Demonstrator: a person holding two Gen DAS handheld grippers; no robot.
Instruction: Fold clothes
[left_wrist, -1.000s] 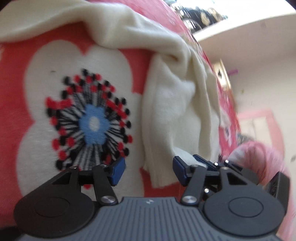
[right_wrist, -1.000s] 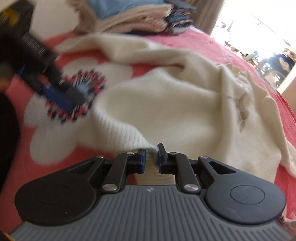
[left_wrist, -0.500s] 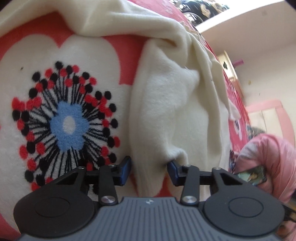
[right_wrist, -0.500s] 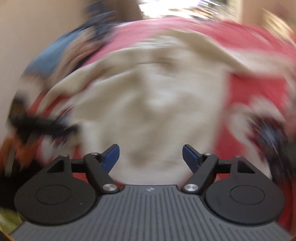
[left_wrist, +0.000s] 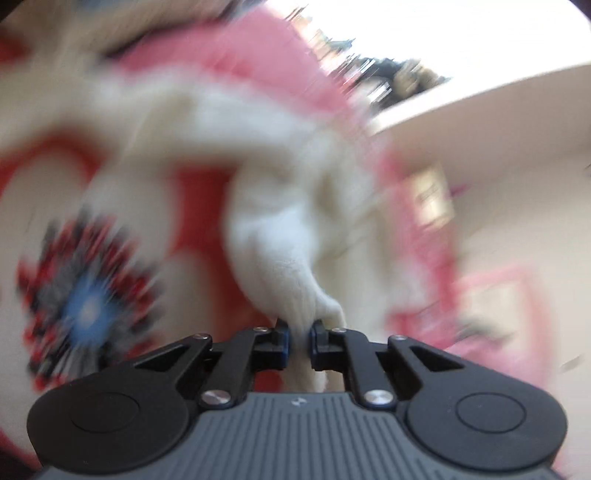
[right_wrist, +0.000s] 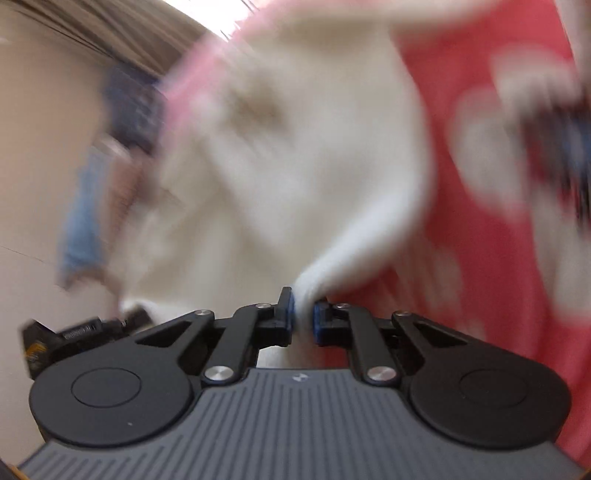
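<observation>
While both views are blurring, you are pinching the cream sweater (left_wrist: 280, 236) in your left gripper (left_wrist: 299, 341) and right gripper (right_wrist: 303, 319); its body is trailing forward from both over the red flowered blanket (right_wrist: 480, 258).

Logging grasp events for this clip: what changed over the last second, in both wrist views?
The left gripper, open beside the cream sweater before, has shut its jaws on a bunch of it. The right gripper let go half a second ago and has clamped the sweater again. Both views are now motion-blurred. The sweater stays on the red floral blanket.
</observation>
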